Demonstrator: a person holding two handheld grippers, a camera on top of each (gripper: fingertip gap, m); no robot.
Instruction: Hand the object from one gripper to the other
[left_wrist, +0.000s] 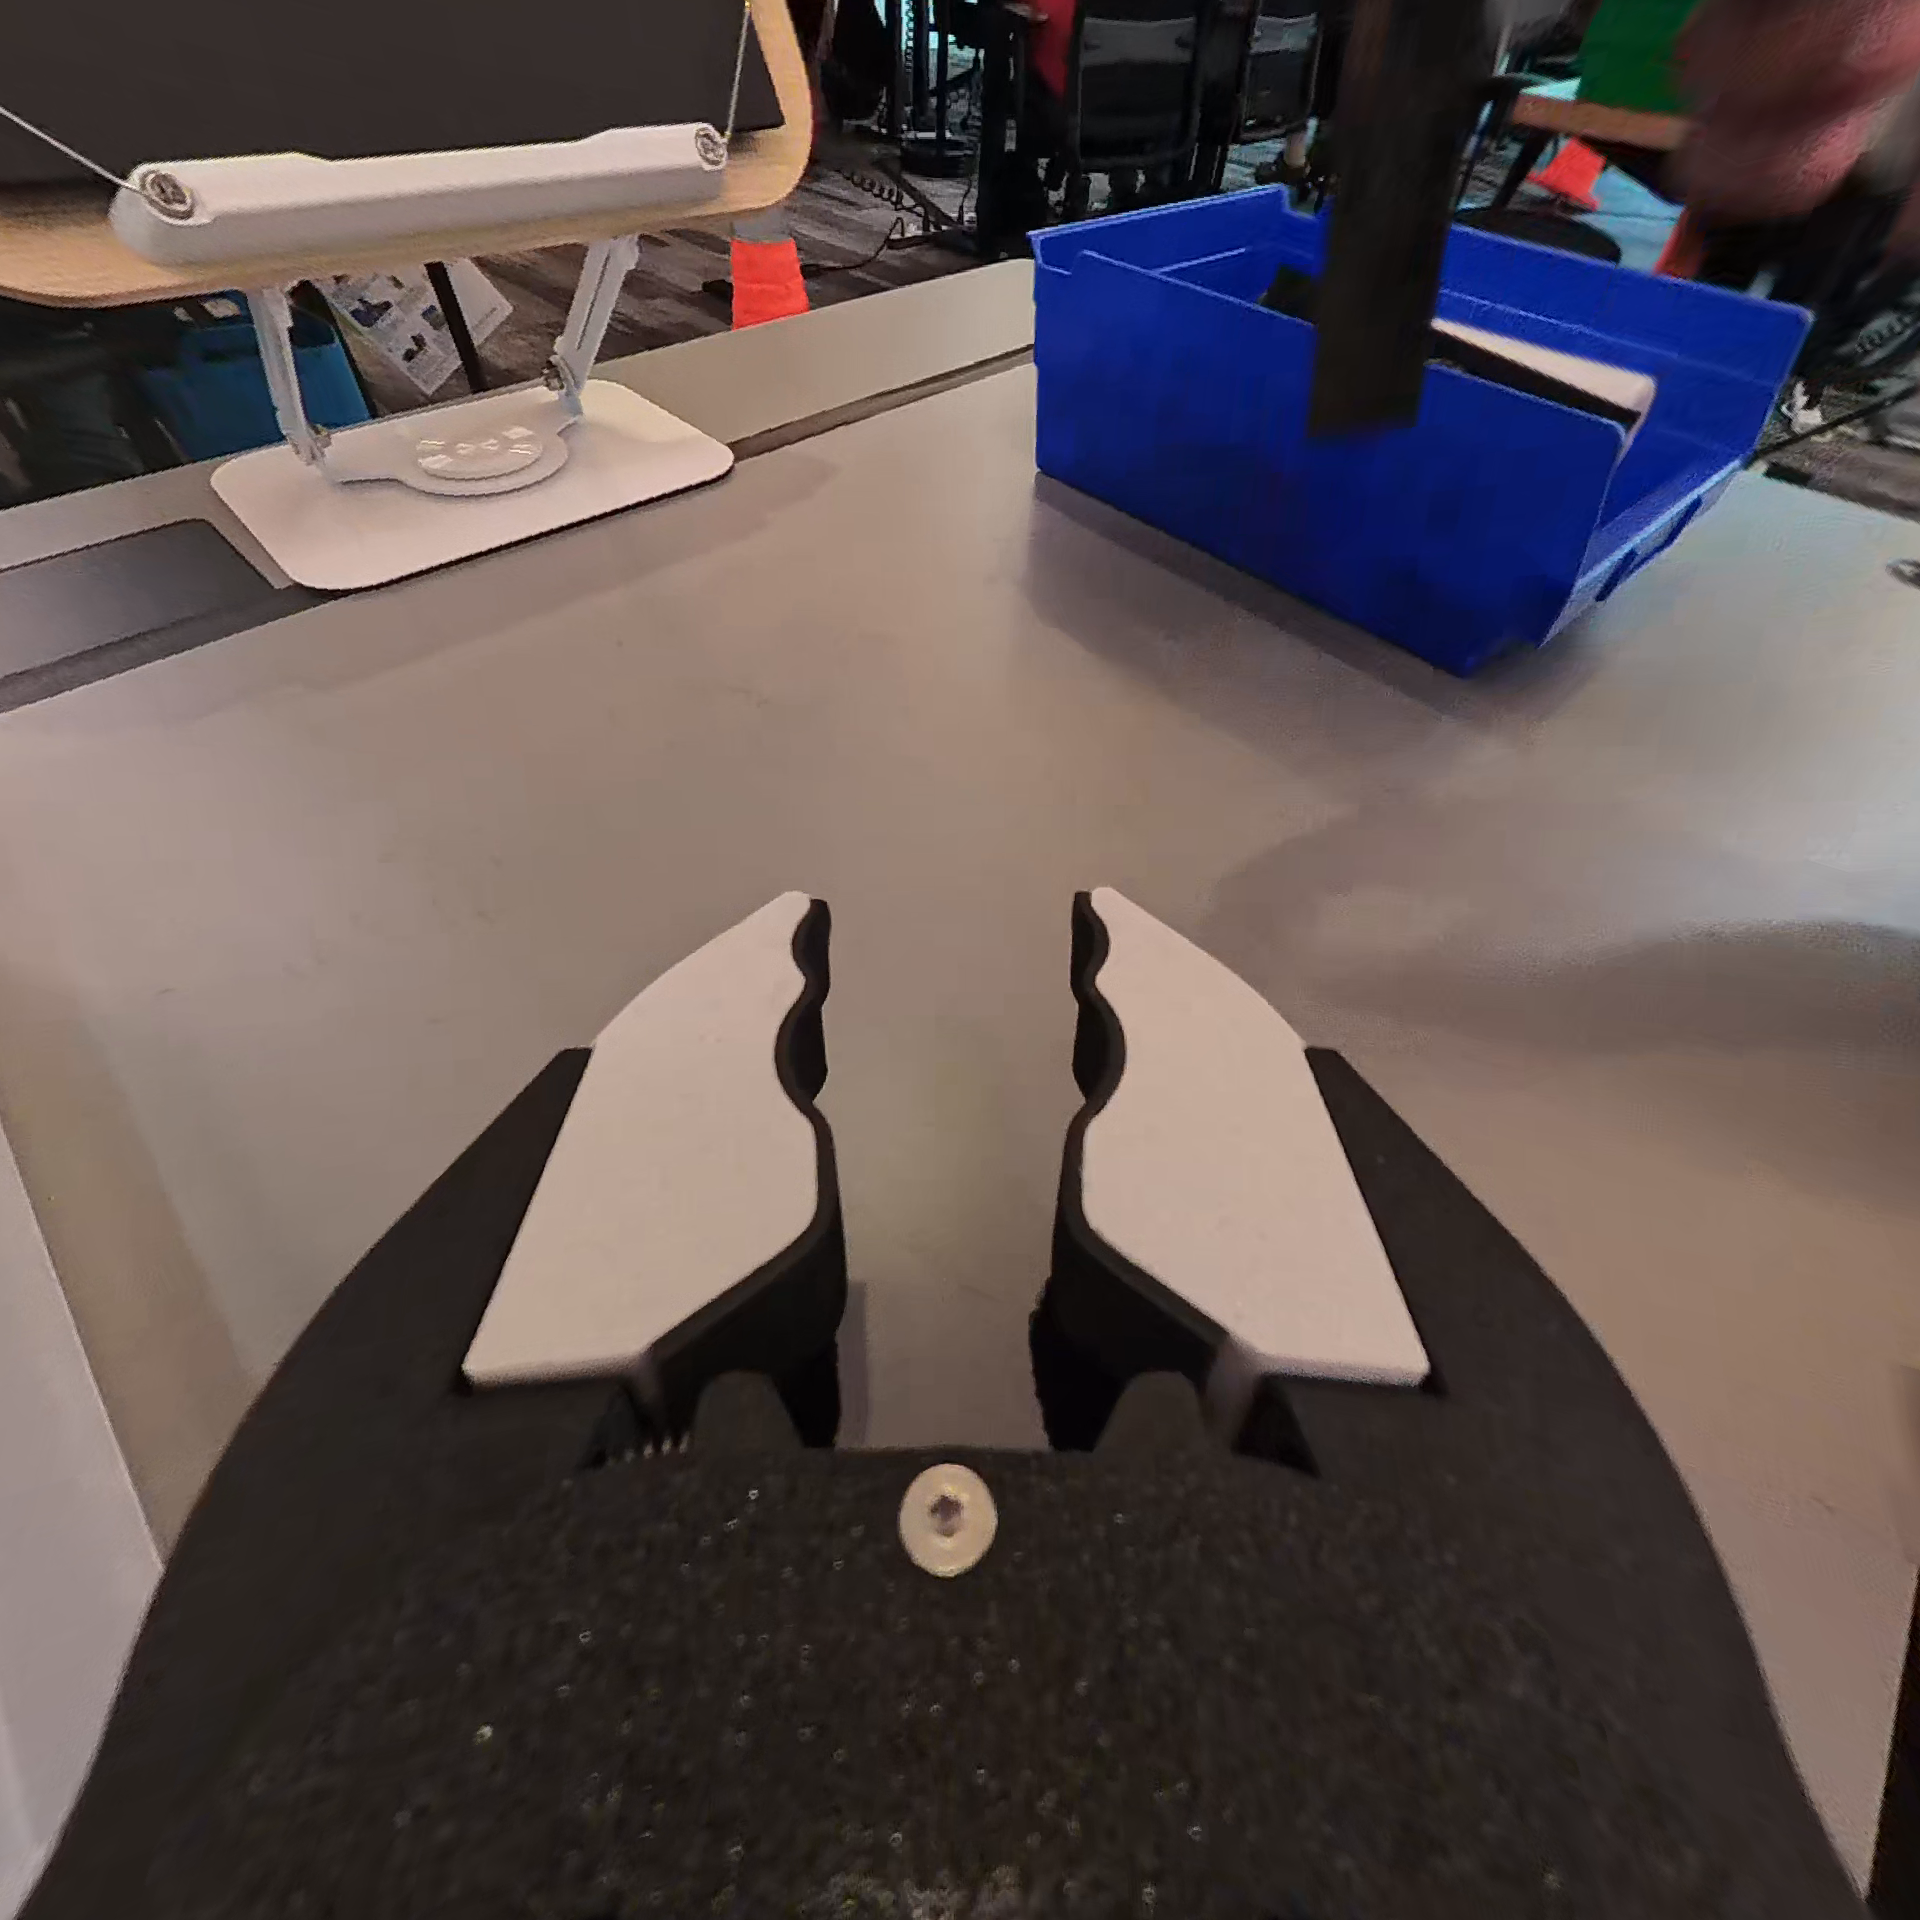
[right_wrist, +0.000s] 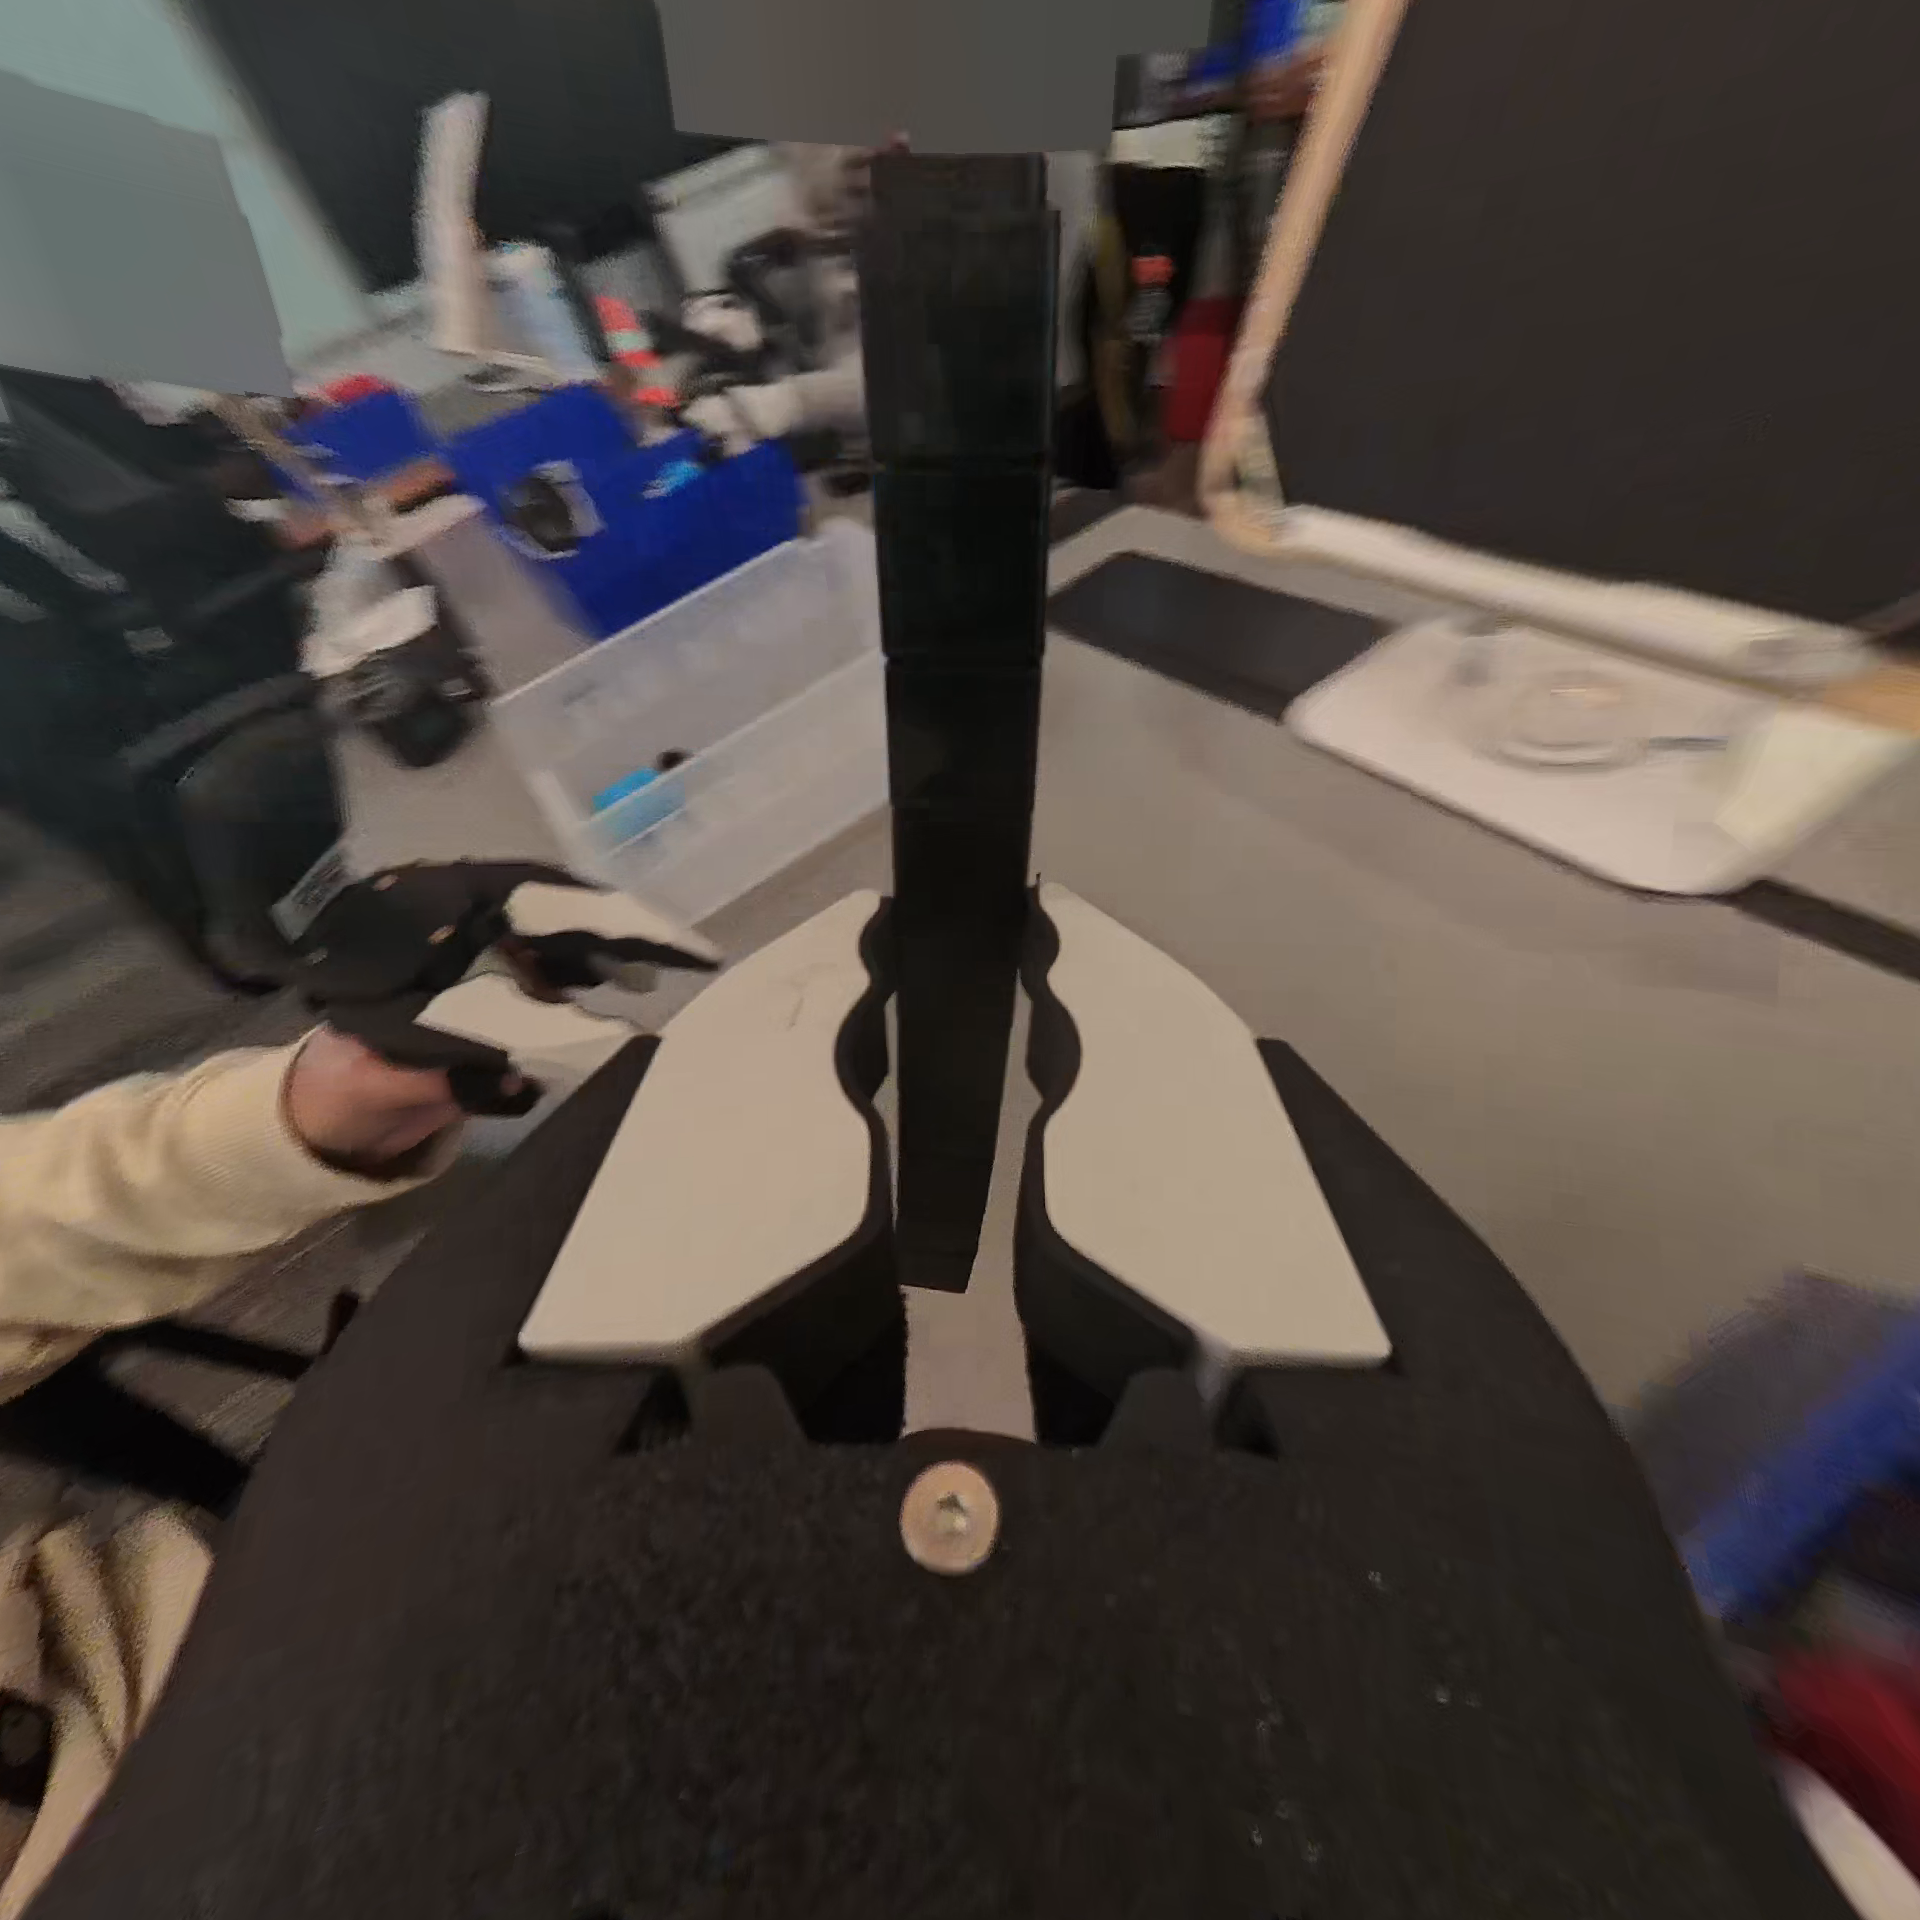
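Over the blue bin (left_wrist: 1320, 499), right gripper (right_wrist: 956, 914) has its fingers clamped on the long black bar (right_wrist: 956, 623); left gripper (left_wrist: 951, 914) sits near the bin, fingers apart, holding nothing.

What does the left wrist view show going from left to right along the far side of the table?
White stand on the table → orange cone on the floor behind → blue bin, with the long black object hanging in front of it.
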